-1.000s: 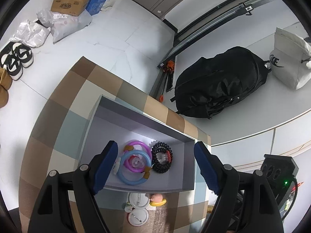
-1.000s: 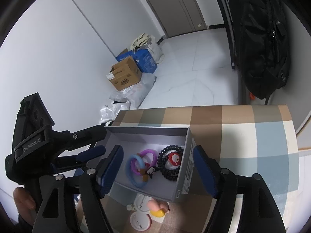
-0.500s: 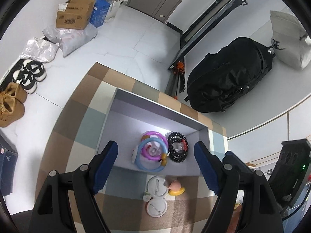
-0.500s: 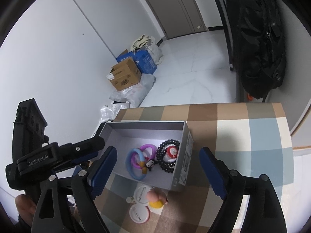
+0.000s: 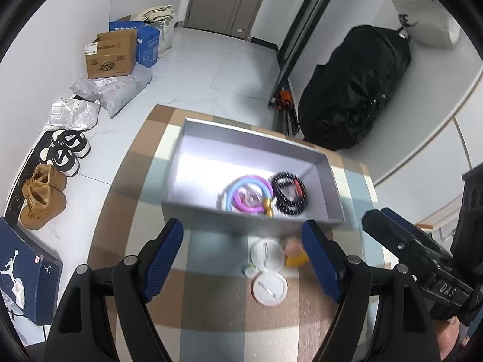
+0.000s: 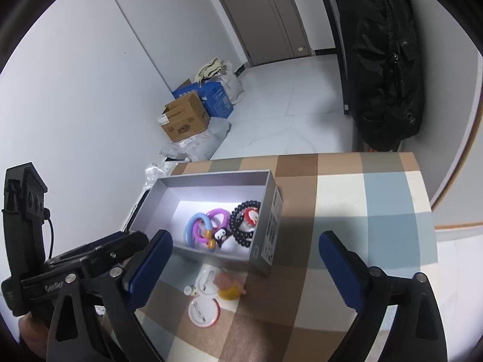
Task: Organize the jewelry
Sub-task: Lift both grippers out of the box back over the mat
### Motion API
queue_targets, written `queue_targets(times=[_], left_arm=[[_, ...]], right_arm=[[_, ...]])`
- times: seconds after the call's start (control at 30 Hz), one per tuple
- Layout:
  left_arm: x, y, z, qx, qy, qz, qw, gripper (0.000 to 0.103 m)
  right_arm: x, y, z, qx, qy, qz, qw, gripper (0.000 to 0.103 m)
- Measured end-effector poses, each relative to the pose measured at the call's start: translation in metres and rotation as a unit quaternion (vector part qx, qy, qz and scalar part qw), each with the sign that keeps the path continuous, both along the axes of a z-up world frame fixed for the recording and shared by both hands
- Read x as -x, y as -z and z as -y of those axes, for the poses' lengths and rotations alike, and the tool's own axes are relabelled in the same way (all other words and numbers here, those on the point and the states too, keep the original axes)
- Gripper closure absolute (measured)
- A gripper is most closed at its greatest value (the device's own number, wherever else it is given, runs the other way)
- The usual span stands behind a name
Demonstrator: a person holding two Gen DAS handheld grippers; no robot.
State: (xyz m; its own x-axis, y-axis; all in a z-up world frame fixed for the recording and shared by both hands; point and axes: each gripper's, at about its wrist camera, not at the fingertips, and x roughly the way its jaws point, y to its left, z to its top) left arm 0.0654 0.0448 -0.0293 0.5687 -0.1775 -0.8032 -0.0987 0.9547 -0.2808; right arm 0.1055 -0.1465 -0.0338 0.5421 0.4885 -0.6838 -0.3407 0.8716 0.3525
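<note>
A grey open box (image 5: 193,154) (image 6: 169,199) sits on the checked table. Inside lie blue and purple ring bracelets (image 5: 249,194) (image 6: 202,223) and a black bead bracelet (image 5: 289,193) (image 6: 244,223). In front of the box lie two white round badges (image 5: 268,283) (image 6: 203,307) and a small pink-and-yellow figure (image 5: 294,252) (image 6: 229,286). My left gripper (image 5: 244,250) is open and empty, above the table short of the box. My right gripper (image 6: 244,262) is open and empty, above the badges. Each gripper shows at the edge of the other's view.
The checked table (image 5: 211,316) (image 6: 362,211) ends just beyond the box. On the floor stand cardboard boxes (image 5: 111,54) (image 6: 184,120), shoes (image 5: 63,150) and a black backpack (image 5: 353,81) (image 6: 383,60).
Both grippers have pulled back and up from the box, so the box looks smaller and farther. The badges and the figure now show in full. Both stay open and empty.
</note>
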Motion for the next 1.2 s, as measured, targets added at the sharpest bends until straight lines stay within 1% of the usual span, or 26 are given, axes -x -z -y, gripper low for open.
queue_targets(times=[0.17,0.37,0.43,0.57,0.67,0.83,0.9,0.97,1.03,1.13,1.2], left_arm=[[0.011,-0.003,0.005,-0.025,0.007,0.002,0.9997,0.026],[0.021,-0.001,0.011,-0.036,0.010,0.003,0.9993,0.026],[0.022,0.005,0.012,-0.033,0.011,-0.003,0.9994,0.025],[0.023,0.019,0.019,-0.034,0.021,-0.029,0.9988,0.025],[0.025,0.027,0.030,-0.052,0.040,-0.034,0.9973,0.025],[0.028,0.032,0.040,-0.084,0.058,-0.038,0.9941,0.025],[0.028,0.035,0.041,-0.085,0.064,-0.042,0.9935,0.025],[0.028,0.036,0.042,-0.073,0.070,-0.040,0.9941,0.025],[0.029,0.035,0.045,-0.071,0.078,-0.035,0.9938,0.025],[0.027,0.038,0.053,-0.081,0.093,-0.038,0.9916,0.025],[0.026,0.042,0.055,-0.083,0.091,-0.044,0.9914,0.025]], right_arm=[[0.013,0.002,0.006,0.005,0.008,-0.007,1.000,0.003],[0.024,0.003,0.015,0.008,0.017,-0.012,1.000,0.001],[0.028,0.003,0.016,0.011,0.015,-0.011,1.000,0.000],[0.036,0.006,0.016,0.020,0.012,-0.010,1.000,0.000],[0.041,0.006,0.020,0.022,0.012,-0.012,1.000,0.000],[0.045,0.006,0.032,0.018,0.022,-0.016,0.999,0.000],[0.046,0.006,0.035,0.017,0.025,-0.017,0.999,0.000],[0.048,0.006,0.039,0.017,0.030,-0.018,0.999,0.000],[0.048,0.006,0.042,0.017,0.032,-0.019,0.999,0.000],[0.049,0.008,0.047,0.019,0.035,-0.022,0.999,0.000],[0.049,0.009,0.050,0.021,0.037,-0.024,0.999,0.000]])
